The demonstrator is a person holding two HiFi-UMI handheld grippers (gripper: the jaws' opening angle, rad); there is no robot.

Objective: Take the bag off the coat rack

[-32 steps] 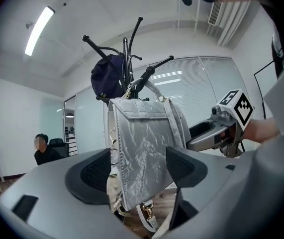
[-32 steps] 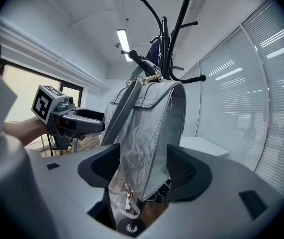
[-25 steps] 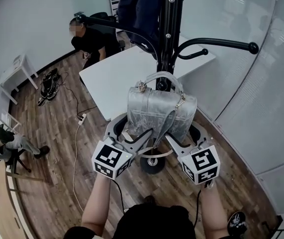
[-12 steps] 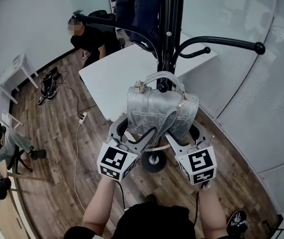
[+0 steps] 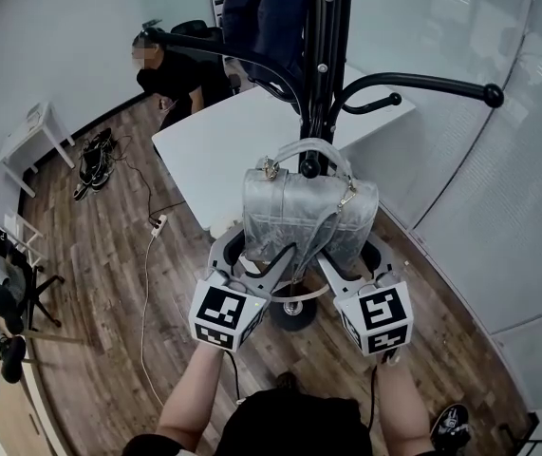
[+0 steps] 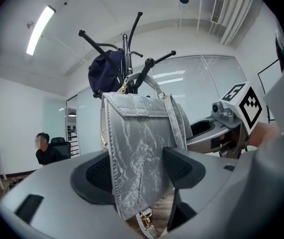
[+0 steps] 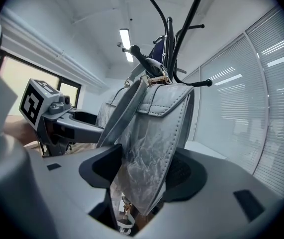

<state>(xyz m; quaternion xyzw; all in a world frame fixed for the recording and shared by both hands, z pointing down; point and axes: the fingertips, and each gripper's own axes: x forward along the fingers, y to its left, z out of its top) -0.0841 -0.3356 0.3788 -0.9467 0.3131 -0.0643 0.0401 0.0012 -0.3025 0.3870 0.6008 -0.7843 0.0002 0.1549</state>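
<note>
Most of the head view is wood floor (image 5: pixel 109 264), spreading out from the foot of the black coat rack (image 5: pixel 320 84). A glass wall with blinds (image 5: pixel 498 217) curves past the rack on the person's right. A white table (image 5: pixel 218 145) stands just behind the rack, and a seated person (image 5: pixel 171 74) is beyond the table, well apart from the rack. A dark garment (image 5: pixel 261 17) hangs high on the rack's far side.

The silver bag (image 5: pixel 304 217) is on the rack's near side, its handle (image 5: pixel 313 148) looped over a hook close to the pole, so it has not been lifted off.

The left gripper (image 6: pixel 139 171) reaches up from below the rack's hooks to the bag's left lower edge; its jaws are closing with that edge standing between the dark pads (image 6: pixel 184 166), flanked but not visibly squeezed. The right gripper (image 7: pixel 142 171) does the same at the bag's right lower edge, jaws closing around it, the leather not yet pinched.

A small gold clasp (image 6: pixel 144 218) on a strap dangles under the bag.
</note>
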